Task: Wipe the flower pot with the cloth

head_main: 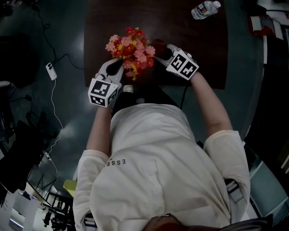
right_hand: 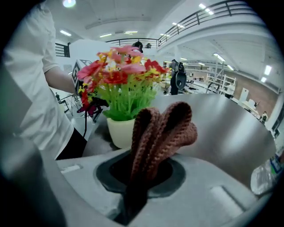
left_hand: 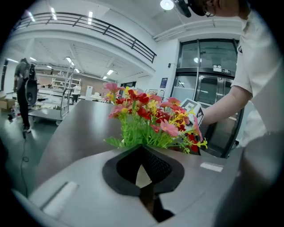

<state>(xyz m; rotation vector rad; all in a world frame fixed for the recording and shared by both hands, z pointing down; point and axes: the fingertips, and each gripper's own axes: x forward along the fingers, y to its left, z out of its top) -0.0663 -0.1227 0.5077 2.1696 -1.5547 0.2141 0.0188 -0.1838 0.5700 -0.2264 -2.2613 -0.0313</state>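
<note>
The flower pot (right_hand: 121, 131) is small and cream, and stands near the front edge of a dark table (head_main: 198, 49). It holds red, pink and yellow artificial flowers (head_main: 131, 50) that hide it in the head view. My right gripper (right_hand: 148, 170) is shut on a folded brown knitted cloth (right_hand: 160, 132), held just right of the pot and apart from it. My left gripper (left_hand: 142, 150) is shut at the pot's left side, right under the flowers (left_hand: 151, 119). A sliver of cream pot shows between its jaws; I cannot tell whether they pinch it.
A plastic water bottle (head_main: 205, 9) lies at the table's far right corner. Bare tabletop stretches beyond the pot. A white device on a cable (head_main: 51, 71) lies on the floor to the left. The person's body is close against the table's front edge.
</note>
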